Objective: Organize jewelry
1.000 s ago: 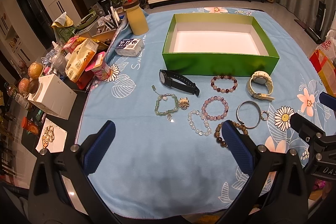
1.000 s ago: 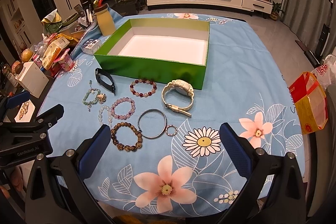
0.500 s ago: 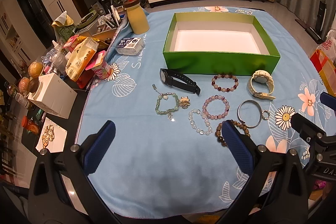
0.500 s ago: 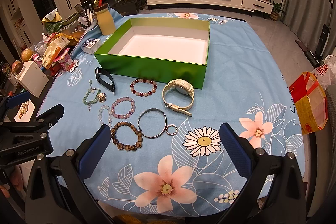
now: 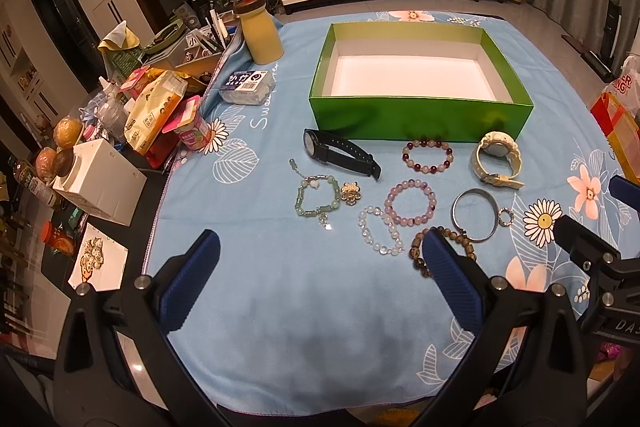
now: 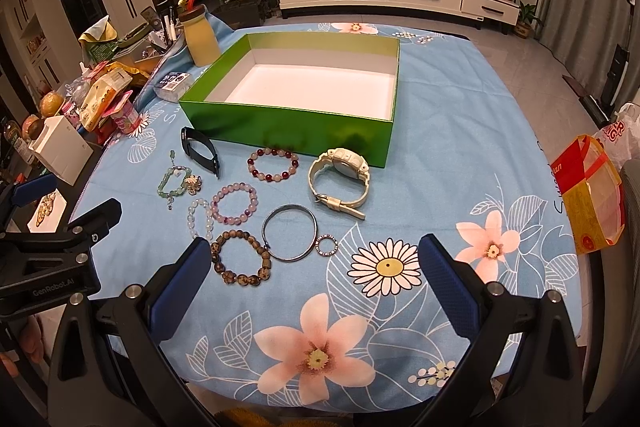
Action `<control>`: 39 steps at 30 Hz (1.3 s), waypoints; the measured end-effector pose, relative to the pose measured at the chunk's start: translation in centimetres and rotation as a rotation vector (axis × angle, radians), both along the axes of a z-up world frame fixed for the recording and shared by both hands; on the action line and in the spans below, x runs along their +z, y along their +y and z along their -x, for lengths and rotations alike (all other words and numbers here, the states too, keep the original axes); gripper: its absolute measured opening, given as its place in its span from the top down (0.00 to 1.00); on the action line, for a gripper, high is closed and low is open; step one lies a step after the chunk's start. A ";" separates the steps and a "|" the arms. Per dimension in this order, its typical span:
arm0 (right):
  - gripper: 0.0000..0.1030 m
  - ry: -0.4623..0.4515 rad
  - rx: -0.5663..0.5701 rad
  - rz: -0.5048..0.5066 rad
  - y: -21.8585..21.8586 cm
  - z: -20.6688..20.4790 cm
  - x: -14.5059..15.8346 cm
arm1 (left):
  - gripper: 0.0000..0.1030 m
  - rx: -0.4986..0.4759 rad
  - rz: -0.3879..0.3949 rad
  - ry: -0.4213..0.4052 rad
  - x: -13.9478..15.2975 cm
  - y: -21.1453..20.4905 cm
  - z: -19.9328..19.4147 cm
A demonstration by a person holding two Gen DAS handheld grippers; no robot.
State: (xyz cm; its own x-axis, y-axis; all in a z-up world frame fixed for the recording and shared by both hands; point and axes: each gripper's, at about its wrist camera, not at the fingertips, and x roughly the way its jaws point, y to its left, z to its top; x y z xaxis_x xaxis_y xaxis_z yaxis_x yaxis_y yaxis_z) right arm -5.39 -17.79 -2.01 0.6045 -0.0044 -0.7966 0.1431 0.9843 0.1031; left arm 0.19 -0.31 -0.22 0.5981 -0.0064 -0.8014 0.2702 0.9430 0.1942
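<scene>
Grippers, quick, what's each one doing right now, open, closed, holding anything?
Left gripper: open, holding nothing, above the tablecloth.
Right gripper: open, holding nothing, near the brown bead bracelet.

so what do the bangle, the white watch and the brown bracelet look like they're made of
Bangle: likely metal, a thin rigid grey hoop with a dull shine.
White watch: probably matte plastic or resin, chunky cream case and strap.
Brown bracelet: possibly wood or seed beads, mottled brown, slightly glossy.

bare cloth (image 5: 312, 327) nearside, clutter (image 5: 156, 107) perhaps crowding left
</scene>
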 end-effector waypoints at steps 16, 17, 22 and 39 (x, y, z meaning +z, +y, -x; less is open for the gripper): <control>0.01 0.004 -0.002 -0.001 0.0 -0.1 -0.2 | 0.02 -0.001 0.003 0.004 -0.2 0.0 0.1; 0.01 0.004 -0.002 -0.002 -0.1 0.0 -0.4 | 0.02 -0.002 0.008 0.008 -0.3 0.0 0.1; 0.01 0.012 -0.001 -0.019 -0.6 -0.1 -1.7 | 0.02 -0.002 0.082 0.083 -2.0 0.5 -0.8; 0.01 0.059 0.013 -0.165 -4.9 1.2 -8.4 | 0.02 0.152 0.306 0.222 -10.4 7.7 -2.7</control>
State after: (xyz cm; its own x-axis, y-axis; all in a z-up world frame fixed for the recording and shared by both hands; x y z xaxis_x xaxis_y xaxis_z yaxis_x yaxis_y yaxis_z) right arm -6.60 -22.65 -10.43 0.5561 0.1366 -0.8198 0.1414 0.9565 0.2553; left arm 2.93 7.41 -10.65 0.4229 -0.1893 -0.8862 0.1271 0.9807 -0.1488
